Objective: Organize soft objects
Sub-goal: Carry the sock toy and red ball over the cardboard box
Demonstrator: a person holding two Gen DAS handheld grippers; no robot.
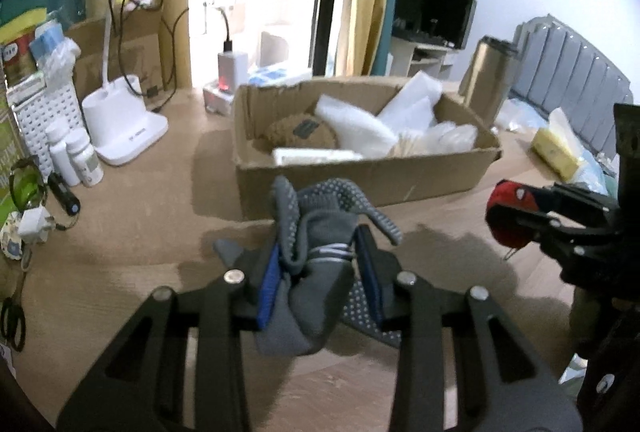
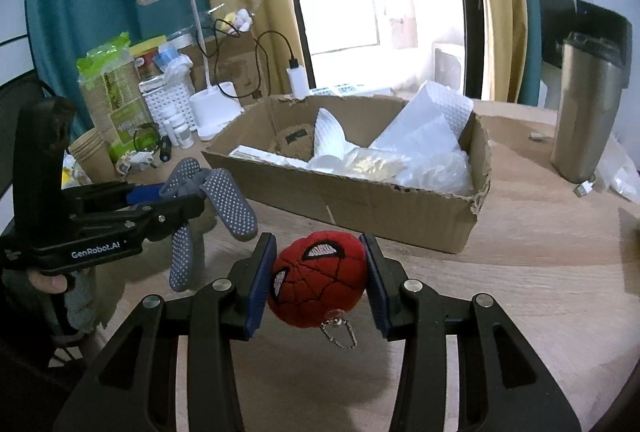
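Observation:
My left gripper (image 1: 320, 264) is shut on a bundle of grey socks with white grip dots (image 1: 316, 232), held above the wooden table just in front of the cardboard box (image 1: 360, 180). The socks also show in the right wrist view (image 2: 216, 200), dangling from the left gripper (image 2: 176, 196). My right gripper (image 2: 320, 280) is shut on a red Spider-Man plush ball (image 2: 320, 280) with a small key chain hanging under it, held above the table before the box (image 2: 360, 208). The plush shows at the right in the left wrist view (image 1: 512, 216). The box holds a brown plush, white foam sheets and plastic bags.
A white desk lamp (image 2: 208, 32), pill bottles (image 1: 76, 156), a white basket (image 1: 36, 116) and paper cups (image 2: 92, 156) crowd the left of the table. A steel tumbler (image 2: 588, 108) stands right of the box. A yellow tissue pack (image 1: 556, 152) lies far right.

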